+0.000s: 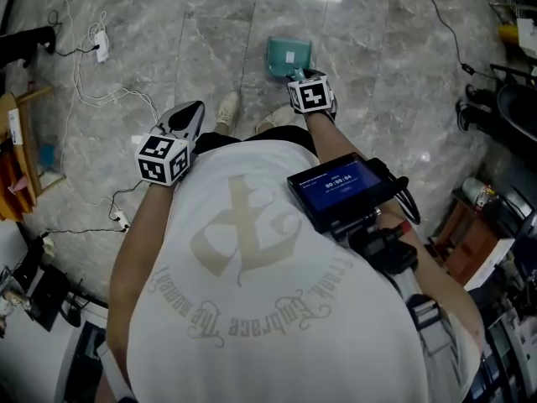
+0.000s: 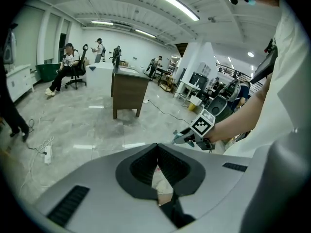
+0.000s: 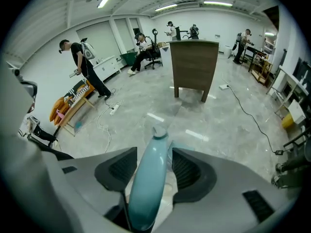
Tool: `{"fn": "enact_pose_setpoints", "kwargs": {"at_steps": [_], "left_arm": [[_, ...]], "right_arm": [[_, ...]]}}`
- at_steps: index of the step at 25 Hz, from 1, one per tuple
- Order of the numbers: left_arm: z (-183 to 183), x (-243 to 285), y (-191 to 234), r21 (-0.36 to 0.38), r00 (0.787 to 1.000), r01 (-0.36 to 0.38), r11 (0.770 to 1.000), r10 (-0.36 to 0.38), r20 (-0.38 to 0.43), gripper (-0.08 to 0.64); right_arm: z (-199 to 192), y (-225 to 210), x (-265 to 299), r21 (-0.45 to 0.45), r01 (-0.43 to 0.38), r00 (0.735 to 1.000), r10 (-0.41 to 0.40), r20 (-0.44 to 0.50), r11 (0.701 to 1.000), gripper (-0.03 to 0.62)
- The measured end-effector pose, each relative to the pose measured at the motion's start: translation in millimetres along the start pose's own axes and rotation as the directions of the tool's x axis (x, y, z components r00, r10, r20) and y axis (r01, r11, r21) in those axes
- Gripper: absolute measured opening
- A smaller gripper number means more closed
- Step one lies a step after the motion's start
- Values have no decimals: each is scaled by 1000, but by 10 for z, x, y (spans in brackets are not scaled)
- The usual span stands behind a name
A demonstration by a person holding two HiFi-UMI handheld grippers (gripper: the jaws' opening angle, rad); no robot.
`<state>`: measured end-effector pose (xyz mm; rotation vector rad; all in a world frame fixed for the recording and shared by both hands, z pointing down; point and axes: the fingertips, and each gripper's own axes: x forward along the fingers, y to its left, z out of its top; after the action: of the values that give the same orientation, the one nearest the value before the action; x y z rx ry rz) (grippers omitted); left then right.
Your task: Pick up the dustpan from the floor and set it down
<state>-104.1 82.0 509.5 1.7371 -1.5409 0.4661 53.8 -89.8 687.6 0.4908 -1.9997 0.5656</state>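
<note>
The teal dustpan point(image 1: 288, 57) lies on the grey marble floor just ahead of the person's feet. In the right gripper view its rounded teal handle point(image 3: 148, 188) runs up between the two jaws of my right gripper point(image 3: 154, 153), with a gap on each side, so the jaws stand open around it. The head view shows that right gripper point(image 1: 300, 81) low over the dustpan's near end. My left gripper point(image 1: 186, 117) hangs apart at the left, over bare floor. Its jaws point(image 2: 157, 147) meet at the tips and hold nothing.
White cables and a power strip point(image 1: 101, 44) trail over the floor at the left. A wooden rack point(image 1: 18, 162) stands at the left edge, clutter and black gear at the right. A brown desk point(image 3: 194, 64) and several people are farther off in the room.
</note>
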Motion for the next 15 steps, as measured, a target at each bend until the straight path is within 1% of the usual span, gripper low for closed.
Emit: {"fn": "enact_pose_setpoints", "kwargs": {"at_steps": [1, 4, 6, 10, 13, 15], "left_arm": [[-20, -18, 10, -9, 1000, -9, 1000, 9, 0, 11], [-77, -44, -3, -34, 999, -34, 999, 34, 3, 11], [-124, -66, -66, -40, 999, -40, 998, 40, 8, 11], [-150, -125, -144, -42, 999, -34, 999, 35, 8, 11], [-157, -82, -183, -36, 1000, -27, 999, 27, 6, 11], [-128, -34, -185, -32, 1000, -13, 999, 13, 4, 11]], "right_arm": [[-10, -23, 20, -10, 12, 1000, -12, -8, 1000, 234], [-66, -119, 71, -32, 42, 998, -43, -37, 999, 177], [-105, -158, 56, -34, 51, 998, -52, -37, 998, 173], [-86, -178, -32, -46, 71, 997, -73, -40, 996, 163], [-142, -276, -87, -51, 92, 994, -94, -50, 995, 125], [-170, -349, -135, -68, 104, 992, -108, -62, 992, 116]]}}
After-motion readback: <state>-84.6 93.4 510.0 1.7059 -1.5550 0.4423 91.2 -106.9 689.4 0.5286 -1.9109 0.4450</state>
